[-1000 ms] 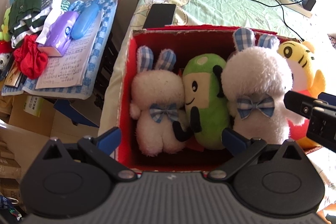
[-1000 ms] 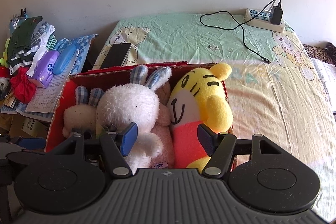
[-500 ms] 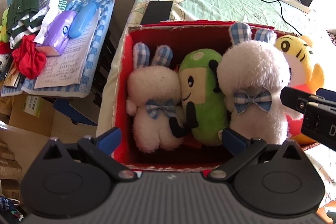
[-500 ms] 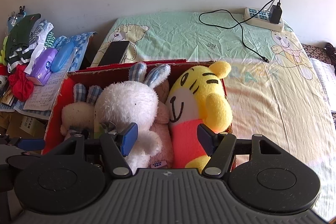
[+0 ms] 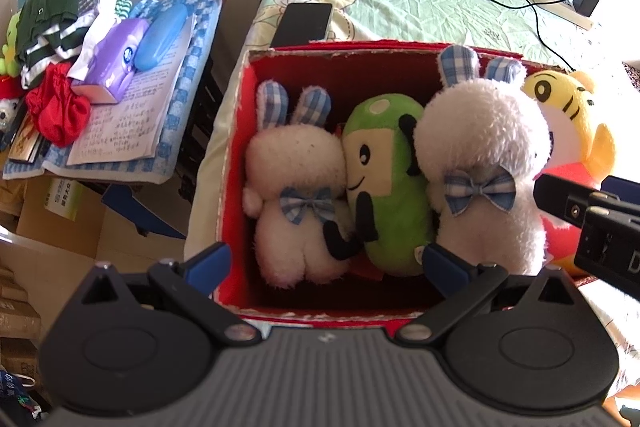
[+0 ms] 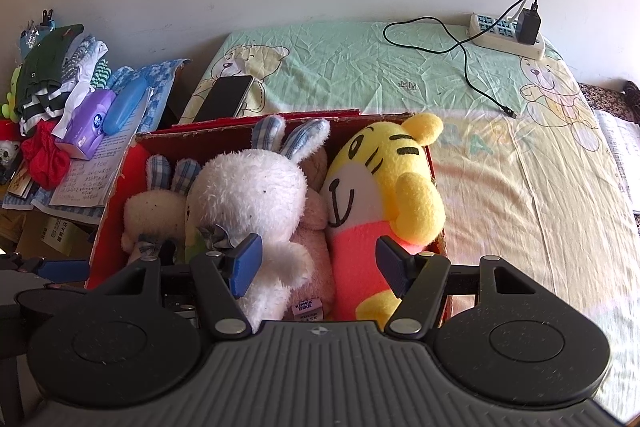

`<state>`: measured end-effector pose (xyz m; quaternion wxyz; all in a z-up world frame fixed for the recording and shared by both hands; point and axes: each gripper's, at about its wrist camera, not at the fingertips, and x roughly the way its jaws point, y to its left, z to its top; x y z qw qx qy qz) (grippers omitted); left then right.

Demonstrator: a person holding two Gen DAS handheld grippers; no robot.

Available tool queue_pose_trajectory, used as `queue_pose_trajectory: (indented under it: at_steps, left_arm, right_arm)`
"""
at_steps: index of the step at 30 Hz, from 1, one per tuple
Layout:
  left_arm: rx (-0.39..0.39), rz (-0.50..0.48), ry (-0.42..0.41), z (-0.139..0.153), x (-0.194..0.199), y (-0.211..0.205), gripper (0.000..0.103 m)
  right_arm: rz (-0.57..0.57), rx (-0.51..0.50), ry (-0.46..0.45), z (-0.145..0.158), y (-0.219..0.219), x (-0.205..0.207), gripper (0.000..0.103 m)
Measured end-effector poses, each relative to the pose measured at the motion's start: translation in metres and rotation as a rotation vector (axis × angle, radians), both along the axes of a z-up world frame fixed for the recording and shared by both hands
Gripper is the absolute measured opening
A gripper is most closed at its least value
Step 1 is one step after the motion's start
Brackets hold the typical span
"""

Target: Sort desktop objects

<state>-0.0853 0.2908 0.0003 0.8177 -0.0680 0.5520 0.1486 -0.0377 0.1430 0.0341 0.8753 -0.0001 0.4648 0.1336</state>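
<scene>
Spreading wide, the blue-padded fingers of your left gripper (image 5: pixel 323 263) hold nothing; the left pad hangs outside the box wall, the right pad sits against the lower flank of the big fluffy white plush rabbit with the blue gingham bow (image 5: pixel 486 167). Between them lie the smaller white plush rabbit with checked ears (image 5: pixel 298 187) and the green bean-shaped plush with a cream face (image 5: pixel 386 183), both pressed side by side.

Your right gripper (image 6: pixel 320 269) is likewise parted and empty, with a pink plush (image 6: pixel 316 259) just ahead between the pads and the yellow tiger plush in a coral shirt (image 6: pixel 384 183) beside the right pad.

All five toys sit packed inside the red cardboard box (image 5: pixel 236 155) on the bear-print green bedsheet (image 6: pixel 360 67). I judge them light, soft and squashy, not fragile; pile gives good grip, so pinch a body's middle, not an ear or bow. Tight packing may drag neighbours along.

Whether they are going in or coming out, I cannot tell.
</scene>
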Motion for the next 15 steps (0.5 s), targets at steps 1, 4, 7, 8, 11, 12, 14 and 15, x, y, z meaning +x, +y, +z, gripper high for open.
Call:
queue_pose_trajectory:
  at_steps: [1, 4, 7, 8, 11, 12, 14, 15]
  left_arm:
    - [0.000, -0.001, 0.000, 0.0000, -0.0002, -0.0005, 0.102]
    - [0.003, -0.007, -0.002, 0.0007, -0.0008, -0.0027, 0.102]
    - [0.004, -0.012, -0.003, 0.0007, -0.0013, -0.0046, 0.102]
    - [0.005, -0.014, -0.003, 0.0006, -0.0013, -0.0050, 0.102]
    - [0.006, -0.019, -0.001, -0.0002, -0.0005, -0.0066, 0.102]
    - [0.005, -0.019, 0.000, -0.0001, -0.0001, -0.0069, 0.102]
    - [0.002, -0.021, 0.003, 0.0000, 0.0002, -0.0073, 0.102]
    - [0.002, -0.023, 0.003, 0.0003, 0.0002, -0.0076, 0.102]
  right_arm:
    - [-0.001, 0.001, -0.001, 0.0003, -0.0005, -0.0003, 0.066]
    - [-0.008, 0.011, 0.000, 0.0001, -0.0017, -0.0017, 0.066]
    - [-0.008, 0.012, 0.004, -0.0010, -0.0024, -0.0039, 0.066]
    - [-0.009, 0.014, 0.005, -0.0014, -0.0028, -0.0044, 0.066]
    - [-0.014, 0.015, 0.008, -0.0020, -0.0036, -0.0047, 0.066]
    - [-0.016, 0.015, 0.008, -0.0016, -0.0037, -0.0046, 0.066]
    - [-0.020, 0.019, 0.006, -0.0005, -0.0044, -0.0050, 0.066]
    - [-0.021, 0.020, 0.005, 0.0000, -0.0045, -0.0052, 0.066]
